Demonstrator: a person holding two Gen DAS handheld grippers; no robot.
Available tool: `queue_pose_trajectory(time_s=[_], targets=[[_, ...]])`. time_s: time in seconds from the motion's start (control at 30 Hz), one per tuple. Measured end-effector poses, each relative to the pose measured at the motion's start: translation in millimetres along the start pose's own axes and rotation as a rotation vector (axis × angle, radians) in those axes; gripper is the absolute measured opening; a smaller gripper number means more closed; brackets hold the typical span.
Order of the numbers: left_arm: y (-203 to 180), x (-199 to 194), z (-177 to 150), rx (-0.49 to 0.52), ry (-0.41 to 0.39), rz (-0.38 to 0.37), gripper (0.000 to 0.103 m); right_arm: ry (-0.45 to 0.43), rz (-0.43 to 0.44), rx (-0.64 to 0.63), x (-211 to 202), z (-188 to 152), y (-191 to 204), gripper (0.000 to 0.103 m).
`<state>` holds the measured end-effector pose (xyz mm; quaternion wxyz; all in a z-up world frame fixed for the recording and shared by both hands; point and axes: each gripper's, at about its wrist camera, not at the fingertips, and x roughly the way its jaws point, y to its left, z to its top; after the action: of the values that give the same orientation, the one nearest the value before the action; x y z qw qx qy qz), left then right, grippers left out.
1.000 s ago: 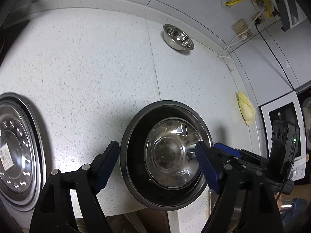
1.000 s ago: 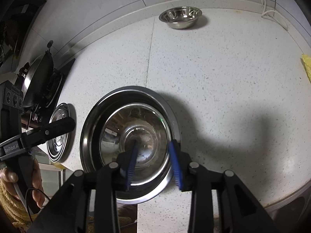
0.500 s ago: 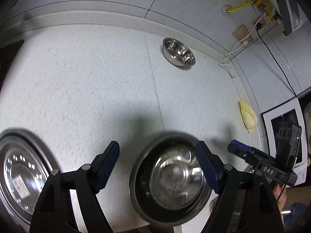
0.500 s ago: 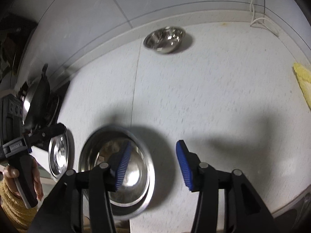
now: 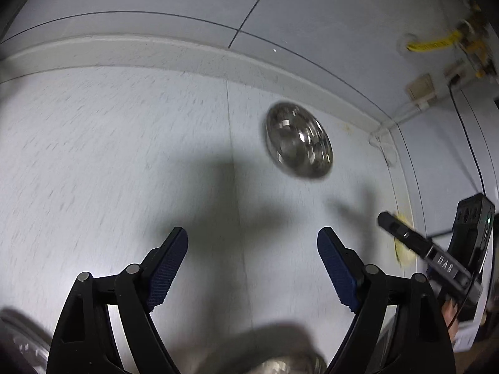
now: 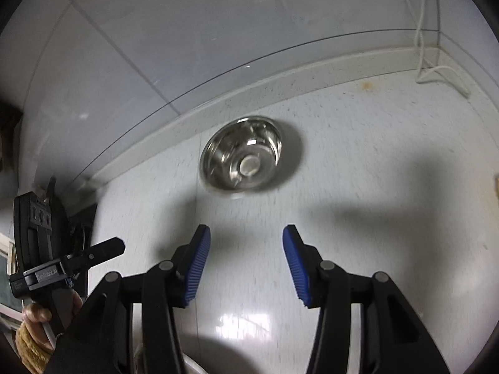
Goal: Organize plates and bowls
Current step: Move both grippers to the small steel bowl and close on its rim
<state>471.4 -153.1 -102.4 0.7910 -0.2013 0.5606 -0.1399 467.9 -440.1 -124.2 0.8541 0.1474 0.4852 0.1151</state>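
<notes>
A small steel bowl (image 5: 297, 145) sits alone on the white speckled counter near the back wall; it also shows in the right wrist view (image 6: 243, 154). My left gripper (image 5: 252, 249) is open and empty, well short of the bowl. My right gripper (image 6: 246, 249) is open and empty, a short way in front of the bowl. The stacked steel bowls (image 5: 280, 364) show only as a blurred rim at the bottom edge of the left wrist view. A steel plate (image 5: 21, 339) shows at the bottom left corner.
The back wall's raised ledge (image 6: 312, 71) runs behind the bowl. A white cable (image 6: 436, 74) lies at the back right corner. A yellow cloth (image 5: 404, 255) lies at the counter's right edge. Dark stove items (image 6: 78, 224) stand at the left.
My right gripper let go of the stacked bowls and opened. Both grippers moved forward over the counter toward the small bowl, which now looks much larger.
</notes>
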Motion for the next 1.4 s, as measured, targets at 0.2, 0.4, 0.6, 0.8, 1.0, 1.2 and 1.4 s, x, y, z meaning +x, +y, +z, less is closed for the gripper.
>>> queue_pose_trajectory(time_s=[0.2, 0.4, 0.6, 0.8, 1.0, 1.2, 1.4], targets=[[1.7, 49.1, 41.0, -0.015, 0.0, 0.001, 0.081, 0.015, -0.002, 0.019, 51.9, 28.0, -18.7, 0.047], [-2.3, 88.8, 66.4, -0.022, 0.014, 0.009, 0.081, 0.011, 0.003, 0.041, 78.8, 50.3, -34.3, 0.047], [-11.1, 107.0, 77.9, -0.018, 0.011, 0.026, 0.081, 0.008, 0.026, 0.05, 93.1, 63.7, -40.9, 0.047], [-15.8, 117.2, 84.6, -0.022, 0.012, 0.037, 0.081, 0.009, 0.046, 0.049, 96.8, 66.5, -43.5, 0.047], [-28.2, 127.0, 83.7, 0.004, 0.023, 0.058, 0.085, 0.009, 0.071, 0.049, 99.1, 67.8, -47.1, 0.061], [-41.0, 142.1, 88.3, 0.003, 0.032, 0.059, 0.086, 0.022, 0.07, 0.052, 105.2, 66.6, -50.2, 0.062], [-34.1, 142.9, 90.3, -0.007, 0.029, 0.064, 0.086, 0.013, 0.071, 0.034, 109.3, 66.3, -48.7, 0.062]])
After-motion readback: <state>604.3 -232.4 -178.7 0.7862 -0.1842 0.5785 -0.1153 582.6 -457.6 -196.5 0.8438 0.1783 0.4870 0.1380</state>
